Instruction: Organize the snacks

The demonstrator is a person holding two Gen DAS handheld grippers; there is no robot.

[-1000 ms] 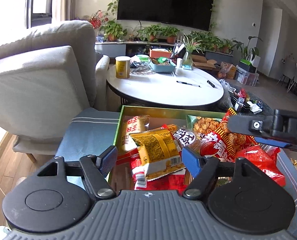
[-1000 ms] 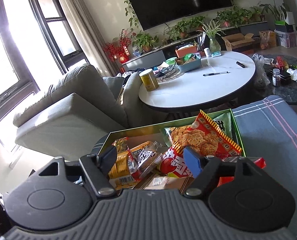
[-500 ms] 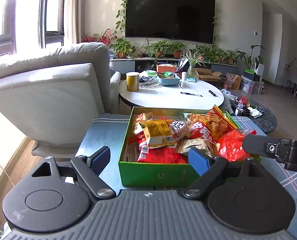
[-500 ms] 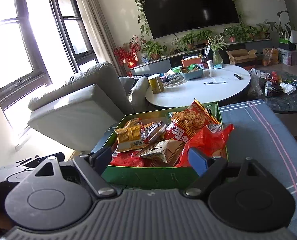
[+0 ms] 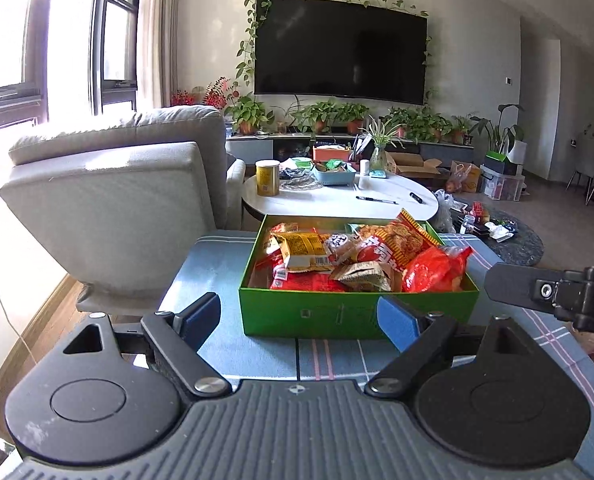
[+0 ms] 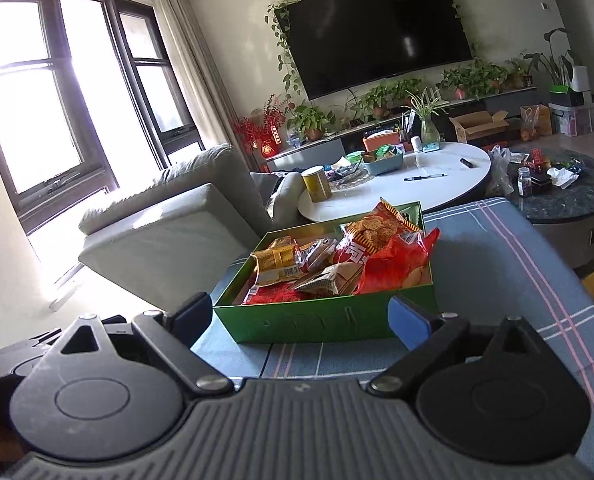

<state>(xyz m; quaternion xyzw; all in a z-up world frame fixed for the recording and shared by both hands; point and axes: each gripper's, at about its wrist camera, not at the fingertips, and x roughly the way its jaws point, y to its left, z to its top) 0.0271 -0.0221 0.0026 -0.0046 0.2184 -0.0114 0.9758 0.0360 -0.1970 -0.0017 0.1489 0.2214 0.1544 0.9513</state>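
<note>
Snack packets are lying heaped in an open green rectangular cardboard box [image 5: 357,314] that is sitting on a blue cloth with pink and white stripes [image 5: 225,280], just ahead of both pairs of fingers. The left gripper [image 5: 299,318] is standing with its blue-padded fingers [image 5: 397,322] spread wide; its jaws have just been opening, and nothing is lying between them but the near wall of the box beyond the tips, untouched. The right gripper [image 6: 301,318] is likewise holding its fingers wide apart and empty, the box wall showing in the gap past them. Among the snacks, a yellow foil packet [image 5: 303,250] is lying towards the left finger's side, a red crinkled plastic bag [image 5: 433,268] towards the right finger's side, a red and yellow cracker bag [image 5: 401,236] is leaning behind it, and a beige paper-look packet [image 5: 365,276] is resting nearest the fingertips. Beyond the box, a white oval table [image 5: 337,200] is carrying a yellow cylindrical tin [image 5: 267,178], and a grey fabric armchair [image 5: 117,200] is standing off to the left finger's side.
</note>
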